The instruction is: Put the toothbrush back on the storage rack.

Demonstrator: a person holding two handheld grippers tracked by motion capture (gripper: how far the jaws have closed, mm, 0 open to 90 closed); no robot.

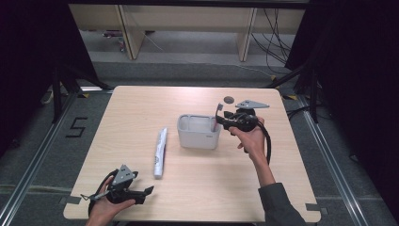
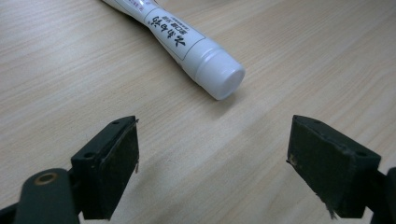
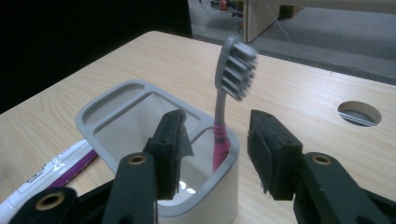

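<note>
Left hand-held gripper (image 1: 149, 190) and right hand-held gripper (image 1: 219, 121): black bodies, grey three-cornered top plates, black padded jaws with brass-coloured rivets. Black cable (image 1: 269, 141) trails from right unit. Right forearm: grey sleeve (image 1: 280, 207).

- Left hand (image 1: 104, 207) at the lower left of the high view, wrapped around the left gripper (image 1: 145, 191), jaws pointing toward frame right.
- In the left gripper view, jaws spread wide at the bottom corners, nothing between them; pads (image 2: 122, 161) worn at the edges.
- Right forearm rising from the bottom edge right of centre in the high view, dark sleeve (image 1: 281, 207) at the elbow end, hand (image 1: 251, 139) bare.
- Right gripper (image 1: 222, 119) held right of frame centre, jaws aimed toward frame left, cable looping beside the wrist.
- In the right gripper view, jaws parted, gripping nothing.
</note>
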